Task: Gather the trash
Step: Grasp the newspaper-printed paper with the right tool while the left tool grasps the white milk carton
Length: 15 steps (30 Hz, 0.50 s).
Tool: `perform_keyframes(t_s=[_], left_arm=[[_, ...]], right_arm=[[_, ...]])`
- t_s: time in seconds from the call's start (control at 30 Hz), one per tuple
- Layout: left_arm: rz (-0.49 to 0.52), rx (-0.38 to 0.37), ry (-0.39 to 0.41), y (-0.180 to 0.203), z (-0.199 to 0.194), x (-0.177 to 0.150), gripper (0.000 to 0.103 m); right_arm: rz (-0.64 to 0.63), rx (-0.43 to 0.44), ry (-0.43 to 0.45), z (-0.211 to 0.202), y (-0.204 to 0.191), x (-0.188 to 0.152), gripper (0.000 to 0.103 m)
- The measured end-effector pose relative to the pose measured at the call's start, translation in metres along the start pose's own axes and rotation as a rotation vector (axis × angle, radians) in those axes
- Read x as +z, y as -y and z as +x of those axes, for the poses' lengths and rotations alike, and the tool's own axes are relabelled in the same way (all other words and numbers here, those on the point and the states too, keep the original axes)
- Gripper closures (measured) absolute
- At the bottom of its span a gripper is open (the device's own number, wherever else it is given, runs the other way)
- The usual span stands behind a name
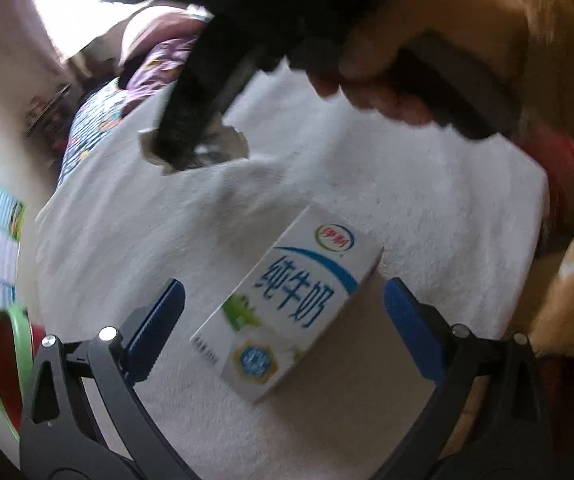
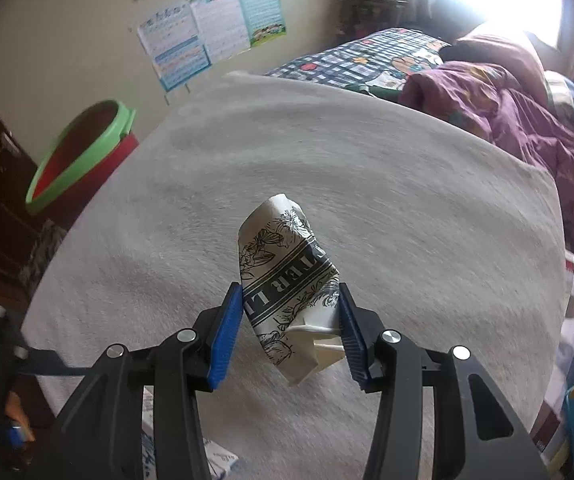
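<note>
A white and blue milk carton (image 1: 287,304) lies flat on the white fluffy cloth (image 1: 407,208). My left gripper (image 1: 285,320) straddles it, open wide, with both blue pads (image 1: 159,328) clear of its sides. In the right wrist view a crumpled paper cup with black floral print (image 2: 283,264) stands between the blue pads (image 2: 227,336) of my right gripper (image 2: 289,296), which touch it on both sides. The left wrist view shows that gripper (image 1: 183,144) as a blurred black shape held by a hand in an orange sleeve (image 1: 527,40), tips on the crumpled paper cup (image 1: 231,148).
A red bin with a green rim (image 2: 79,152) stands off the cloth's left edge, also seen as the bin (image 1: 7,360) low on the left. Beyond the cloth lies a bed with a checked sheet (image 2: 367,56) and a purple quilt (image 2: 527,128). Posters (image 2: 215,28) hang on the wall.
</note>
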<state>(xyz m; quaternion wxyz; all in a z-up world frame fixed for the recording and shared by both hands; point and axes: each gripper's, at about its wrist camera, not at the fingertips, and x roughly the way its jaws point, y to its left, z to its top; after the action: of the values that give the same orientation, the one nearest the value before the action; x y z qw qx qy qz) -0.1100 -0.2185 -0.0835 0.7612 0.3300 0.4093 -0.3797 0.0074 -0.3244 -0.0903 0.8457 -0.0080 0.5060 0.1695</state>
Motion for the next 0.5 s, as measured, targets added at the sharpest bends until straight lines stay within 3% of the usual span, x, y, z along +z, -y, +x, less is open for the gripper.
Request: perform_keyframes(t_s=[0.17,0.23,0.37,0.5], left_arm=[[0.028,-0.033,-0.056,-0.005,0.02,-0.001,0.007],[0.005,-0.057,-0.06,-0.008,0.024,-0.001,0.022],[-0.103,-0.089,-0.021,-0.026,0.016,-0.006,0.03],[-0.277,-0.035,0.047,-0.045,0.005,-0.01,0.041]], right_arm=[[0.036,0.009,0.016,-0.011,0.008,-0.002,0.058],[0.044,0.014,0.026,-0.015,0.011,-0.001,0.058],[0.062,0.029,0.052,-0.024,0.008,-0.002,0.058],[0.074,0.035,0.094,-0.038,-0.003,-0.001,0.058]])
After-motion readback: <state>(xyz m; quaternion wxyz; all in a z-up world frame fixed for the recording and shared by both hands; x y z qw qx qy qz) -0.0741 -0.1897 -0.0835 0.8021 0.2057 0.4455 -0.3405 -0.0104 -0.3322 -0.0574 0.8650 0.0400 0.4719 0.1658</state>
